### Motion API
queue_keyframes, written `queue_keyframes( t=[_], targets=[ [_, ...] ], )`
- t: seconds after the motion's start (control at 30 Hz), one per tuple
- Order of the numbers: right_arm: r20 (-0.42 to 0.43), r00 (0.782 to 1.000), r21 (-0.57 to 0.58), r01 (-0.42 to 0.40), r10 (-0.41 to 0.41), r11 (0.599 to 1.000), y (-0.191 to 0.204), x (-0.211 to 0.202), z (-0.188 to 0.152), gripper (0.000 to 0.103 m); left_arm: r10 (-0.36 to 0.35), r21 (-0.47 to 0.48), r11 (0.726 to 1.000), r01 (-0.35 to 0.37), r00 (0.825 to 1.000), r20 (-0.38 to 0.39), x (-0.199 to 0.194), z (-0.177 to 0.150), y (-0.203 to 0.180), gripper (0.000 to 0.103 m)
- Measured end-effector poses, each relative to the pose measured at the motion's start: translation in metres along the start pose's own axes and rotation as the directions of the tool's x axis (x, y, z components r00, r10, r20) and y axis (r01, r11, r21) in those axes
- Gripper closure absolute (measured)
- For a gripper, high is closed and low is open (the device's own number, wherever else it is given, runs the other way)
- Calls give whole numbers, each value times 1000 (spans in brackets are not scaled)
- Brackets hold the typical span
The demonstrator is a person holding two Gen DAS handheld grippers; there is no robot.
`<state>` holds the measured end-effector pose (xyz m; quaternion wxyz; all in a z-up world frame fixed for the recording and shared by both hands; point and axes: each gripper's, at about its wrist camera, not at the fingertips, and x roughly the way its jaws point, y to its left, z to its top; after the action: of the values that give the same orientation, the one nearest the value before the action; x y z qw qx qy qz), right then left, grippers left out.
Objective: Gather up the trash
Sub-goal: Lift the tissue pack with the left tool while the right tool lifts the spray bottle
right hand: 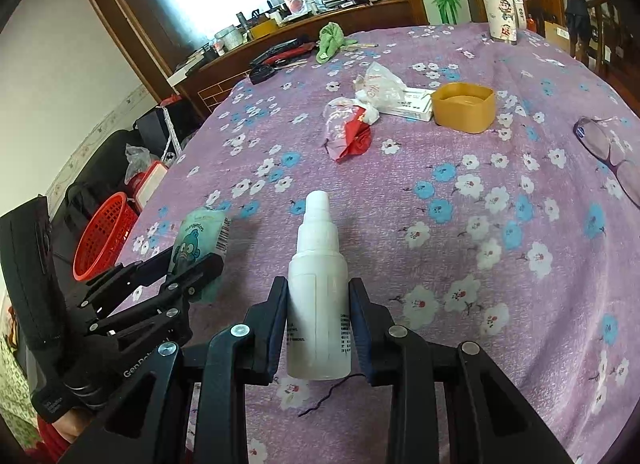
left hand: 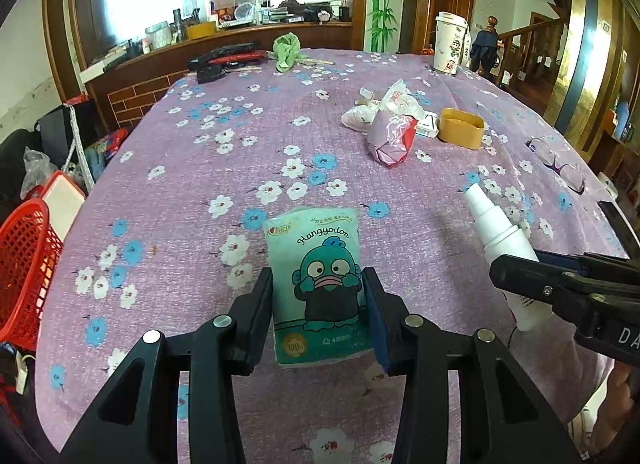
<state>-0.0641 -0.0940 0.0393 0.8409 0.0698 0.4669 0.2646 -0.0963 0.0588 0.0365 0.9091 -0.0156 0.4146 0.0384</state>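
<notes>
Purple cloth with white and blue flowers covers the big table under both of our grippers. Our left gripper has its two black jaws pressed on the sides of a green tissue pack with a cartoon fish on it. The pack sticks out past the jaw tips and points away from us. Our right gripper has its jaws squeezed on a white spray bottle, one jaw on each side of the fat part. The bottle's thin nozzle end pokes out in front of the jaws. In the left view we see that bottle off to the right of the left jaws, with the other gripper's black arm across it. In the right view the tissue pack sits to the left of the right jaws, clamped in the other gripper. Farther out ahead of both sets of jaws lies a heap of crumpled wrappers, white, clear and red, next to a flat white box and a small yellow tub. Far ahead stands a tall paper cup, and a green rag lies near the far edge. A pair of glasses lies to the right of the right jaws. A red basket sits low, off the table, to the left of the left jaws.
</notes>
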Motion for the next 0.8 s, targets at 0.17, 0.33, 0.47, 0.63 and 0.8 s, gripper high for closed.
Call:
queue_keyframes(
  t=[0.17,0.33,0.47,0.63,0.8],
  targets=[
    [-2,1000,-13,7,-7,1000,7,0,-1,71,14,-5,1000,-14,1000,15,-3,-1,5,62],
    [-13,1000,-27,12,-12,1000,13,4,-1,71,33,-4,999,-33,999,32,-6,-3,10,62],
    [-19,1000,-36,17,-17,999,17,7,-2,71,51,-5,999,-51,998,47,-8,-5,14,62],
    [-21,999,-42,23,-24,999,22,8,-1,71,70,-8,998,-70,996,62,-12,-7,18,61],
    [-25,999,-49,27,-28,998,26,9,-1,71,75,-11,997,-75,995,70,-13,-7,21,61]
  ],
)
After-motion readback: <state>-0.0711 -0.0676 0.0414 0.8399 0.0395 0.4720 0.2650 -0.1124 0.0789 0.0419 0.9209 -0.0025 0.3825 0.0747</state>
